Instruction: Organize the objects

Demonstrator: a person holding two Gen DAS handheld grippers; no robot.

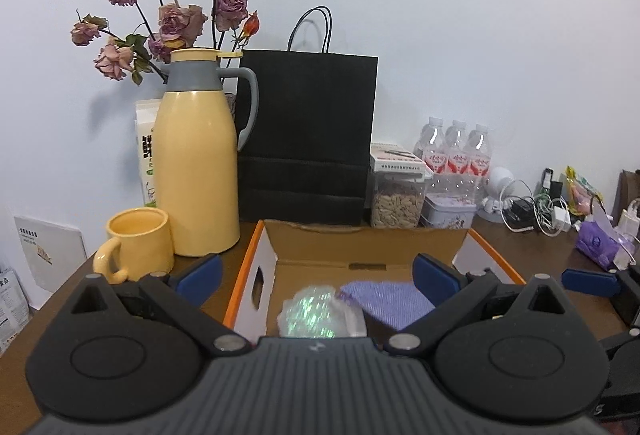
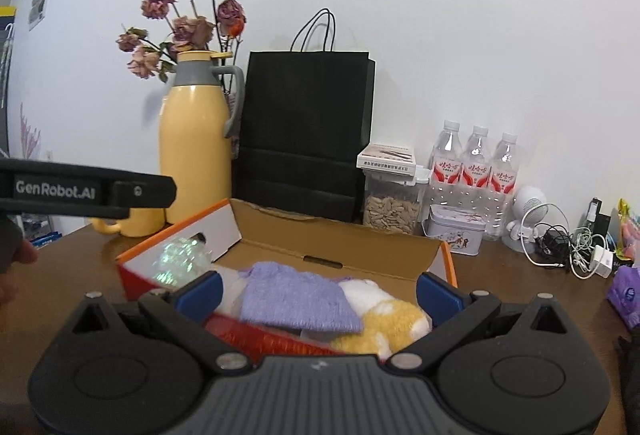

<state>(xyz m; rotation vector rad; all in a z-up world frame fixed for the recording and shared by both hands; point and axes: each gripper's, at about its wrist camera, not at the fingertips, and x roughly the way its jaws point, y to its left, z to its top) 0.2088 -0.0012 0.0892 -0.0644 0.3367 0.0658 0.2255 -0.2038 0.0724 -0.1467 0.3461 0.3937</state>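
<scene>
Brown tabletop (image 2: 500, 275) meets a white wall (image 2: 440, 15); behind the cardboard box (image 2: 340, 255) stand thermos (image 2: 194, 143) and black bag (image 2: 304, 131). Left gripper (image 1: 318, 275) and right gripper (image 2: 318, 291) both gape empty.

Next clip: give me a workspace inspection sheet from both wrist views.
Surface: brown wooden table.
Job's things: open cardboard box holding a purple knit cloth, a yellow-and-white plush and an iridescent ball.
Clutter: yellow thermos jug, yellow mug, black paper bag, seed jar, three water bottles, tin, dried roses.
Grippers: left gripper open; right gripper open; both above the box.
Cables: tangled chargers at far right.
Surroundings: white wall.
</scene>
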